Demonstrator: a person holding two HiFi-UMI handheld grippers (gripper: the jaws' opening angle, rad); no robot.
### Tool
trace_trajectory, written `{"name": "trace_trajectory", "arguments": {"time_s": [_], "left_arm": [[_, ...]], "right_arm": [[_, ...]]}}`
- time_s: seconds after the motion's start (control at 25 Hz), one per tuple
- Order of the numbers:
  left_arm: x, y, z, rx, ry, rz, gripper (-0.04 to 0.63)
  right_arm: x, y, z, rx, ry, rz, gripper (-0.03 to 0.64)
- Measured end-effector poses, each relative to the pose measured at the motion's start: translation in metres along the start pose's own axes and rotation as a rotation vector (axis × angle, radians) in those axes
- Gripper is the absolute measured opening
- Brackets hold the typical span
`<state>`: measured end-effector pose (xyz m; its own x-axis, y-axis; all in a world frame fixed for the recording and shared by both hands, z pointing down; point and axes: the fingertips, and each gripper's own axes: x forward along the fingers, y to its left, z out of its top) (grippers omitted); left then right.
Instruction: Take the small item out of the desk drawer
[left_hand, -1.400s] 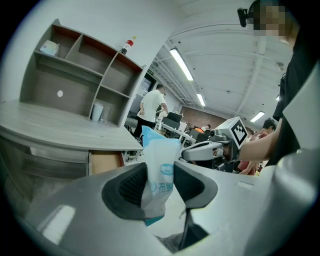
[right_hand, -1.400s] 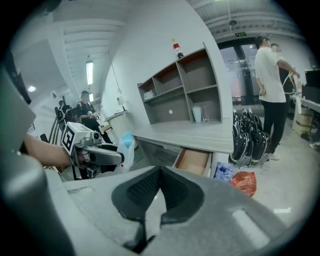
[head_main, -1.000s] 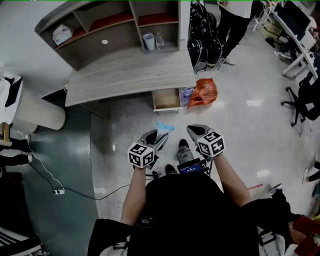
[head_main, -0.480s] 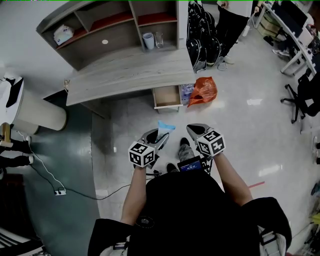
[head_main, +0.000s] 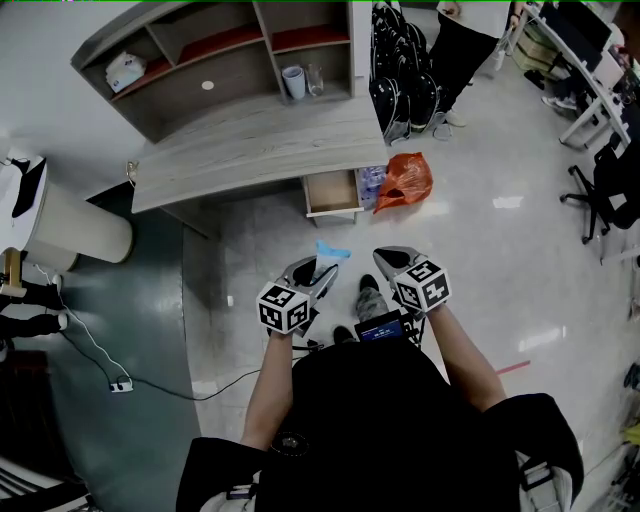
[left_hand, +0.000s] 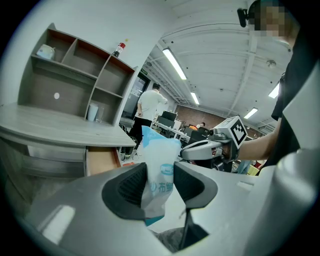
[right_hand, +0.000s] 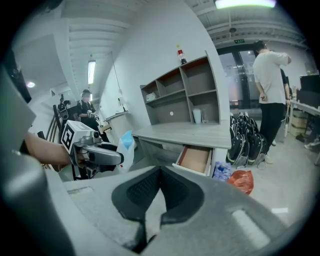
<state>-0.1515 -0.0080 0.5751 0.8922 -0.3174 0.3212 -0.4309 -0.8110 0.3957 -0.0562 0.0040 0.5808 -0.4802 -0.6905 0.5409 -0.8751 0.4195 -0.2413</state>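
Note:
My left gripper (head_main: 322, 270) is shut on a small blue-and-white packet (head_main: 330, 250), held in the air in front of my body. In the left gripper view the packet (left_hand: 161, 170) stands upright between the two dark pads (left_hand: 131, 187), its top sticking out above them. My right gripper (head_main: 385, 262) hangs beside it on the right, shut with nothing between its pads (right_hand: 145, 192). The desk drawer (head_main: 333, 194) stands pulled open under the right end of the grey desk (head_main: 260, 140), well ahead of both grippers. Its wooden bottom (right_hand: 196, 157) looks bare.
An orange plastic bag (head_main: 403, 182) and some bottles lie on the floor right of the drawer. Black backpacks (head_main: 400, 95) stand behind them, with a person (head_main: 465, 40) nearby. A shelf unit (head_main: 215, 55) sits on the desk. A cable (head_main: 110, 375) runs over the floor at left.
Both grippers and the packet stay where they were. Only the head view has shifted slightly, and bystanders at the right edge have moved.

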Motion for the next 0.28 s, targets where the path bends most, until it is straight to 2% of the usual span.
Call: {"name": "trace_trajectory", "arguments": {"time_s": [0.28], "left_arm": [[0.0058,0.0001,-0.0009,-0.003,0.000,0.005,0.172]], "right_arm": [[-0.0005,-0.0068,-0.0017,0.003,0.000,0.003,-0.003]]}}
